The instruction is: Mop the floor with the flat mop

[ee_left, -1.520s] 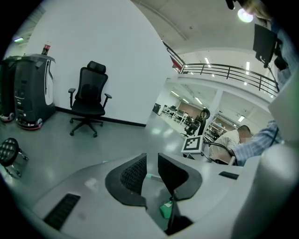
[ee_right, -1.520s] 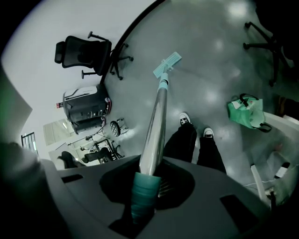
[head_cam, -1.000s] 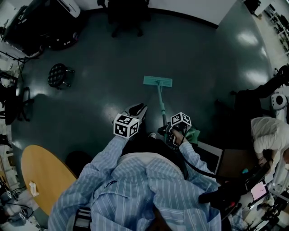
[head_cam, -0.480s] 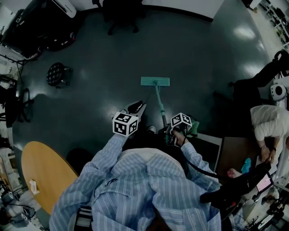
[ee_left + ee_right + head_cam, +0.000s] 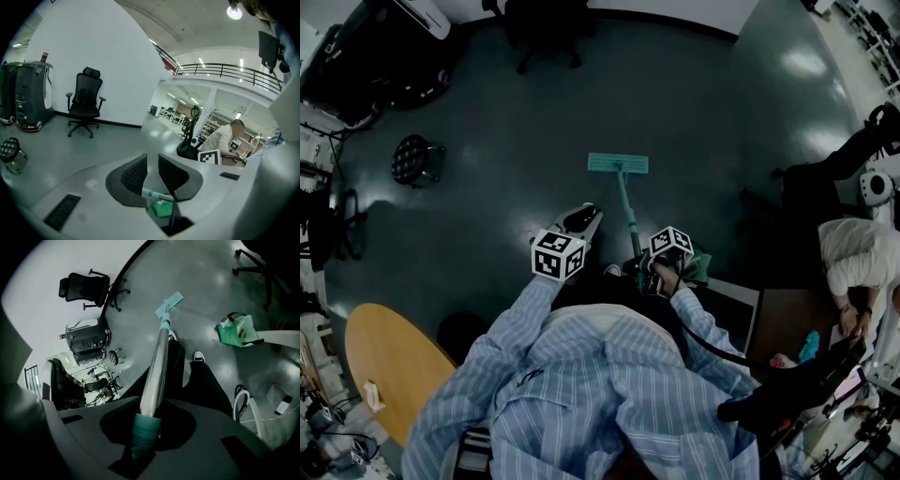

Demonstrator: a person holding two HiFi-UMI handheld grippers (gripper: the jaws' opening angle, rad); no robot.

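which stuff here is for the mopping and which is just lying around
For the job:
- mop, handle clamped in the right hand-held gripper
- floor

Lying about:
- stool
- chair
- round table
- green bag
- left hand-held gripper, open and empty
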